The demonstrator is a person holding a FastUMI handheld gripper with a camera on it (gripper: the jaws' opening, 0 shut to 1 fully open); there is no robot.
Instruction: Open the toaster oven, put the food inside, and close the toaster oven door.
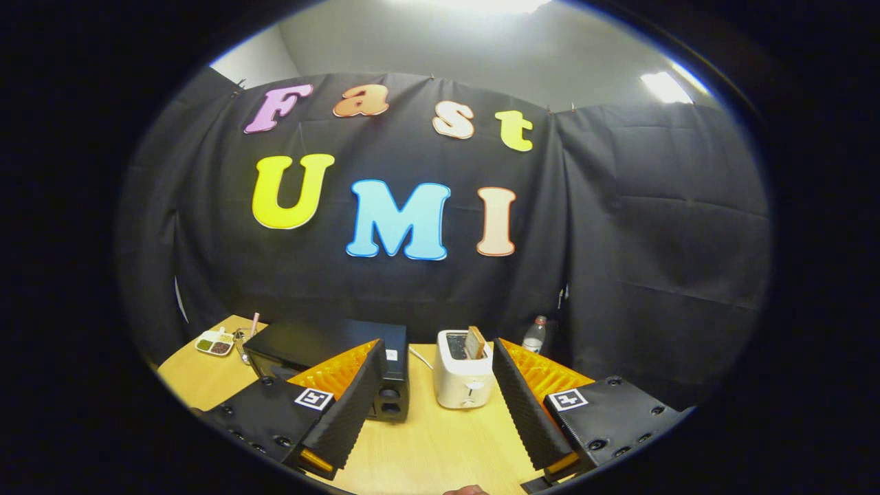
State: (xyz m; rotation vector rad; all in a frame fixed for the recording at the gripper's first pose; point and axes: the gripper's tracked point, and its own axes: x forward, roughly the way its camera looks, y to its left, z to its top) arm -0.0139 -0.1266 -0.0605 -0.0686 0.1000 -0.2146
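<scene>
toaster oven [323,347]: black | toaster [463,378]: white | table [426,447]: light wood grain | bottle [533,335]: clear, red cap

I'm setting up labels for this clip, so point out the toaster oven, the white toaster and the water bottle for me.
toaster oven [309,340]: gripper view, on its black top panel, beyond the left finger.
white toaster [462,385]: gripper view, on its front face, ahead of the open fingers.
water bottle [533,338]: gripper view, on its body, below the cap.

A pale wooden surface [426,447] carries a black toaster oven [323,347] and, just beside it, a white toaster [462,381]. Further back sit a small divided dish [214,342] and a bottle [534,335].
</scene>
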